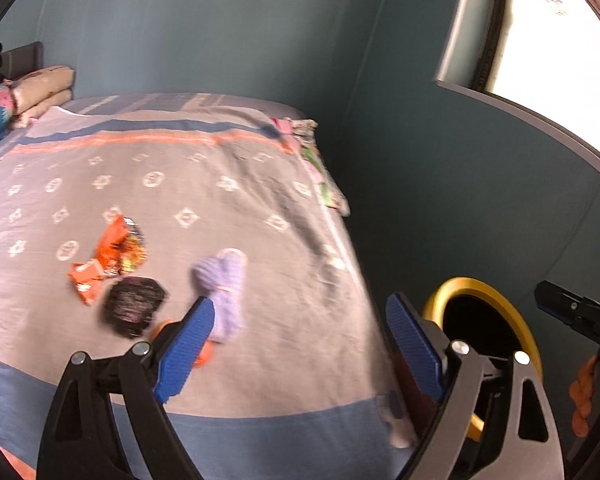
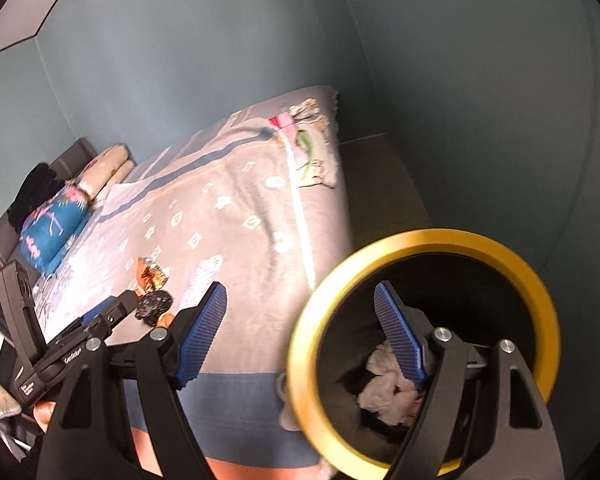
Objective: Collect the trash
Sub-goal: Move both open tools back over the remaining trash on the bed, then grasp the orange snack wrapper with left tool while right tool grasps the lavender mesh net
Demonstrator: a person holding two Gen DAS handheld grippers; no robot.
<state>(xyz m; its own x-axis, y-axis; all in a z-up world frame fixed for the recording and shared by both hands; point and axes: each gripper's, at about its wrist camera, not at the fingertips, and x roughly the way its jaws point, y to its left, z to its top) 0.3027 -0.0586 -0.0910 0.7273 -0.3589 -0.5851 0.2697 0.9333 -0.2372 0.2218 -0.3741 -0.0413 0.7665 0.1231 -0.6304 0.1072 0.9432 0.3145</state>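
1. Jaws of the left gripper (image 1: 300, 344) stand wide apart and hold nothing; its ribbed blue fingers (image 1: 186, 350) hang above the near end of the bed, with bedspread showing in the gap between them.
2. Jaws of the right gripper (image 2: 304, 332) are likewise spread wide and empty; one blue pad is over the bedspread's edge, the other over the mouth of the bin.
3. Trash lies in a loose cluster on the grey patterned bedspread (image 1: 220, 184): crinkled orange snack wrappers (image 1: 108, 260), a crumpled black foil wrapper (image 1: 134, 306) just beside them, and a soft, ribbed lilac piece (image 1: 224, 288) near the left gripper's left finger. Motion blur hides what the lilac piece is made of.
4. A small orange item shows partly behind that same finger, too hidden to name.
5. The round black bin with a glossy yellow rim (image 2: 424, 240) stands on the floor just beside the bed's corner; crumpled white paper (image 2: 384, 384) lies inside it.
6. Bedspread texture: woven grey cloth with white diamond motifs, orange and blue bands, and a blue border at the near end.
7. Stacked pillows (image 1: 40, 92) sit at the far head of the bed against a teal wall (image 1: 220, 32); a bright window (image 1: 540, 40) is at upper right.
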